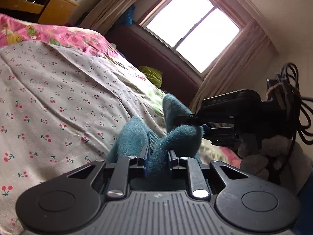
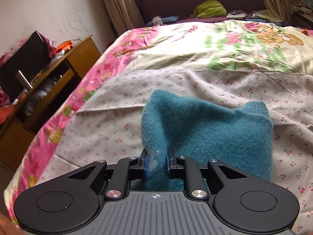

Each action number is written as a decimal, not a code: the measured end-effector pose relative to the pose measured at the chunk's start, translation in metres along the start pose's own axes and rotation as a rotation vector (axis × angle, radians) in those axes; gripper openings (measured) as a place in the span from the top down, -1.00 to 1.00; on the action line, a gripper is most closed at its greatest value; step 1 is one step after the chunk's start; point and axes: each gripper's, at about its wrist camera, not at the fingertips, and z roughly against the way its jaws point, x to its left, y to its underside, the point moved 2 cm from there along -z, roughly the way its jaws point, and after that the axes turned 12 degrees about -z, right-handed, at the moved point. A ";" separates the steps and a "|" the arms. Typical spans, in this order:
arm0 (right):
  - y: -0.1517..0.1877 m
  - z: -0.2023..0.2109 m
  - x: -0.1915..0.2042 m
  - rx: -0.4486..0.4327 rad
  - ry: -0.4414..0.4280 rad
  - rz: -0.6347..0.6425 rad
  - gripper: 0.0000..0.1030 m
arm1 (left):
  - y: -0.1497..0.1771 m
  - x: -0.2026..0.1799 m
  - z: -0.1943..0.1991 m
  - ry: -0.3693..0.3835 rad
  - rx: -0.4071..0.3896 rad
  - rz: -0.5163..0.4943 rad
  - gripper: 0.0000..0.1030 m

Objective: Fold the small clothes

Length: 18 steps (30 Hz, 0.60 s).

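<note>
Both grippers pinch one teal fleece cloth (image 2: 215, 133) above the bed (image 2: 195, 78): left gripper (image 1: 156, 156) clamps a bunched edge, right gripper (image 2: 156, 159) a rolled corner. Beyond the jaws it sags, looking light, soft and limp; edges and corners seem the best holds.

Home bedroom, bed (image 2: 176, 90), curtained window (image 1: 192, 28)

A fuzzy cloth (image 2: 211, 133) hangs near, over the bedsheet (image 2: 195, 90); a wooden desk (image 2: 64, 64) stands left, a window seat (image 2: 195, 2) far behind.
</note>
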 end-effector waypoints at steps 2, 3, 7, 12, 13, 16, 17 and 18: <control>0.004 -0.013 0.010 0.009 -0.002 0.014 0.66 | 0.000 0.008 0.002 -0.030 -0.002 0.042 0.41; 0.007 -0.022 0.014 0.020 0.000 0.011 0.66 | 0.001 0.012 0.002 -0.048 0.004 0.063 0.43; 0.021 -0.061 0.022 0.058 0.023 0.010 0.66 | 0.007 0.036 -0.001 -0.123 0.054 0.171 0.44; 0.036 -0.093 0.034 0.058 0.054 0.056 0.64 | 0.011 0.045 -0.007 -0.216 0.099 0.187 0.44; 0.043 -0.097 0.039 0.042 0.070 0.091 0.62 | 0.012 0.045 -0.008 -0.233 0.108 0.179 0.44; 0.057 -0.103 0.046 0.009 0.078 0.165 0.48 | 0.015 0.049 -0.012 -0.272 0.140 0.179 0.44; 0.057 -0.102 0.043 0.001 0.063 0.143 0.46 | 0.016 0.050 -0.013 -0.277 0.151 0.181 0.44; 0.055 -0.099 0.039 0.000 0.043 0.121 0.43 | 0.016 0.052 -0.015 -0.282 0.161 0.180 0.43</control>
